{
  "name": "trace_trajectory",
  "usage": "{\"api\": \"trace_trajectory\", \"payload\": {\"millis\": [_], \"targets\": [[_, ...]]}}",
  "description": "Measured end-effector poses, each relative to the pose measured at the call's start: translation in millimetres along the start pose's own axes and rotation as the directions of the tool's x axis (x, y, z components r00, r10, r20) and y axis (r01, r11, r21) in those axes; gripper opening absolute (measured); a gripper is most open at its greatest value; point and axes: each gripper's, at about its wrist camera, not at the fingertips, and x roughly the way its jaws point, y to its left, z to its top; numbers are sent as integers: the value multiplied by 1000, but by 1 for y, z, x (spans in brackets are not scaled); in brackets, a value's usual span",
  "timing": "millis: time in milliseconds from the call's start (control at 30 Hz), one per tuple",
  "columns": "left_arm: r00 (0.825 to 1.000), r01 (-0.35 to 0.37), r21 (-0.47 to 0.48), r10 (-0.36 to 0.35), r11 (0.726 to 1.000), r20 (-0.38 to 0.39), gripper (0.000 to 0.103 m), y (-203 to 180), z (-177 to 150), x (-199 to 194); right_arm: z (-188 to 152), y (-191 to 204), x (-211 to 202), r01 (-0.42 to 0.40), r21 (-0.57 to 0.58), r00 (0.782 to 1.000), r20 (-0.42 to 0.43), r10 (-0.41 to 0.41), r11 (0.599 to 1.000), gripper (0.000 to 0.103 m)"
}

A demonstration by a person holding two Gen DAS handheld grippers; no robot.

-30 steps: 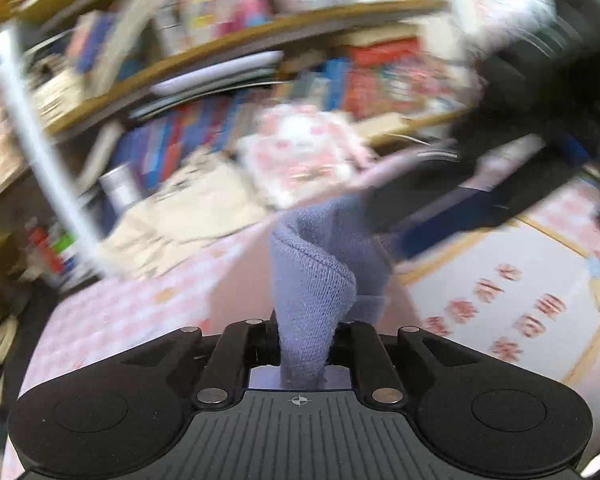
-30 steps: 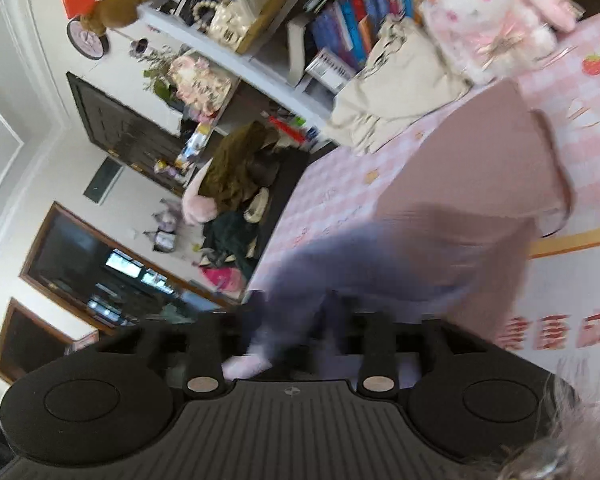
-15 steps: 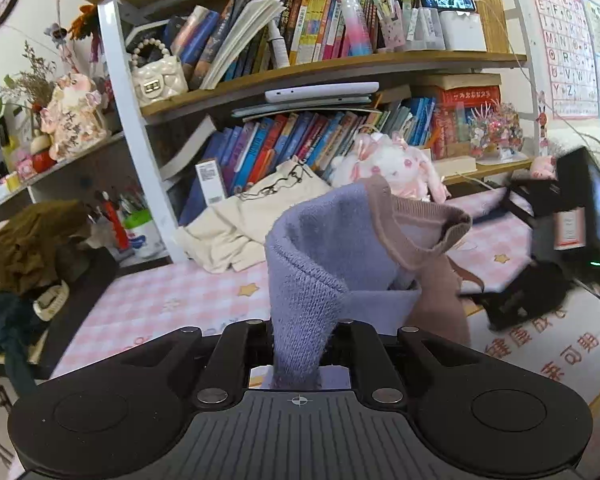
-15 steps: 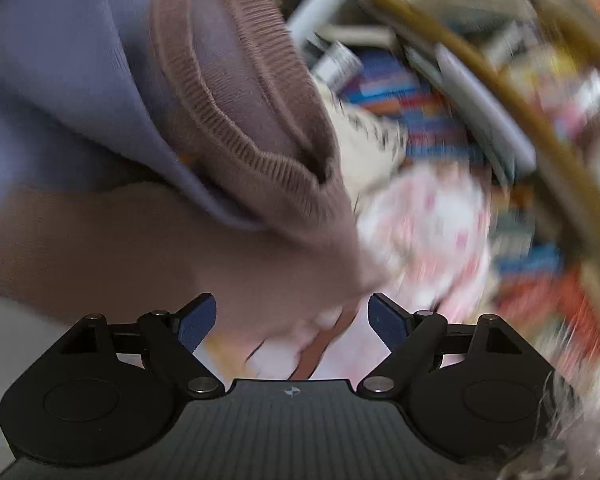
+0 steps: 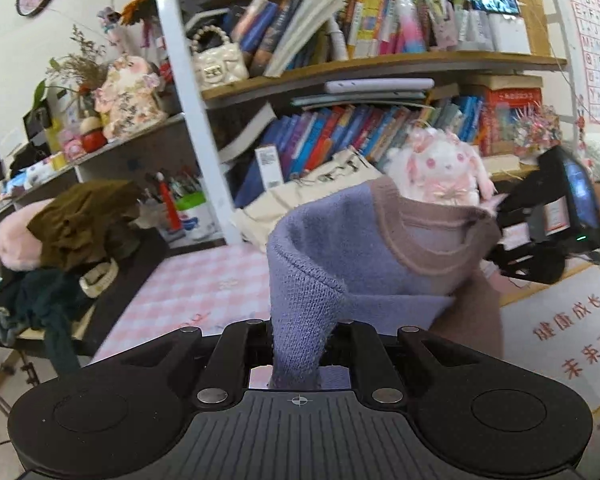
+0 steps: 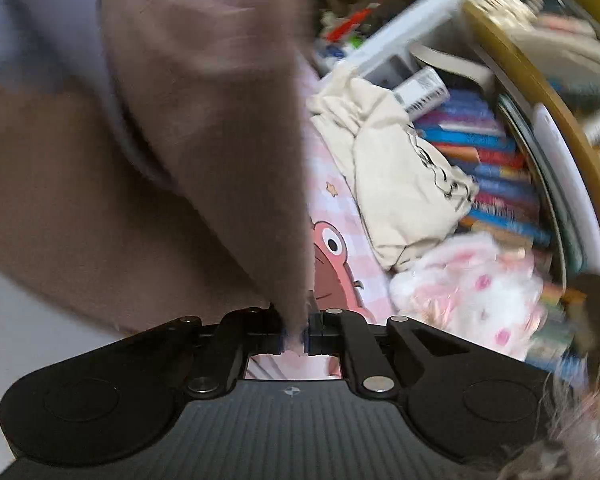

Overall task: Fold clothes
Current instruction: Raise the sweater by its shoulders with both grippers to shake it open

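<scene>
- Half a second back the right gripper (image 6: 296, 336) had its jaws wide apart beside the sweater (image 5: 340, 256); now they are pinched together on a brown fold of it, and the right wrist view has swung, blurred, toward the bookshelf (image 5: 380, 68).
- Over the same interval the left gripper (image 5: 298, 348) has kept its clamp on a lilac fold, and its view has barely shifted.
- In the left wrist view the right gripper (image 5: 548, 224) sits at about 3 o'clock, at the brown side of the collar, so the sweater hangs stretched between the two tools, lifted above the pink checked table cover (image 5: 204, 280).
- As a judgement, the fold is at an early stage: the garment is raised and held by two points near the neckline, with no finished crease showing; laying it flat, turning in the sides and doubling it over all appear to be left.
- The sweater is a soft, fuzzy knit, lilac on one half and dusty brown on the other, with a ribbed brown round collar (image 5: 428, 256); it drapes limply and bunches where it is gripped.
- Behind it, at 12 o'clock, sit a white-and-pink plush rabbit (image 5: 440, 172) and a cream cloth bag (image 5: 300, 196), both crumpled and soft, against hard rows of books.
</scene>
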Motion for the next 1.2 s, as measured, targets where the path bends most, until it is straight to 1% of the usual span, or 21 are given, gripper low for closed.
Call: {"api": "trace_trajectory", "payload": {"millis": [33,100,167,200,267,367,467,533,633,667,733,867,900,1000,1067,1100,1167,1200], "targets": [[1000,-5,-2,5,1000,18,12,4,4,-3,2,-4,-11,18,34,1000,15,-19,999,7],[998,-7,-15,8,1000,66,12,13,13,-9,7,-15,-36,81,98,995,42,-85,992,7],[992,10,-42,-5,999,123,12,21,25,-14,12,-33,-66,158,167,983,66,-171,973,7],[988,22,-54,-13,998,156,12,25,31,-16,16,-43,-81,201,196,973,75,-219,960,7],[973,50,-69,-33,996,227,12,30,45,-20,25,-63,-110,296,239,941,92,-325,925,7],[938,93,-69,-64,993,341,12,36,68,-24,46,-91,-154,437,284,870,106,-481,853,7],[898,147,-86,-96,985,430,12,42,83,-28,58,-101,-201,543,284,795,129,-593,790,7],[872,196,-101,-127,975,472,13,48,87,-35,66,-99,-225,599,247,758,133,-638,762,7],[828,271,-117,-169,956,535,12,58,94,-46,77,-87,-252,688,134,702,126,-701,713,7],[806,290,-111,-181,951,563,12,63,95,-53,80,-82,-265,712,114,680,133,-721,693,7],[755,318,-87,-197,944,625,12,73,102,-67,86,-71,-295,754,96,634,152,-758,650,7],[665,340,-54,-199,939,719,13,85,119,-90,104,-68,-336,819,92,538,215,-815,566,8],[645,350,-53,-199,935,738,13,88,123,-95,108,-66,-346,834,87,514,236,-825,545,8],[608,402,-68,-210,913,766,13,100,136,-105,117,-63,-373,866,94,444,306,-842,491,8],[604,442,-85,-226,893,764,12,108,145,-106,122,-67,-384,862,135,423,338,-841,488,8],[607,468,-96,-241,879,757,12,111,148,-104,123,-72,-385,852,155,431,337,-837,500,8],[634,506,-119,-275,854,723,12,114,153,-93,121,-85,-379,818,190,474,310,-824,542,8],[665,512,-137,-290,848,689,12,112,153,-82,118,-92,-370,793,201,515,283,-809,575,8]]}}
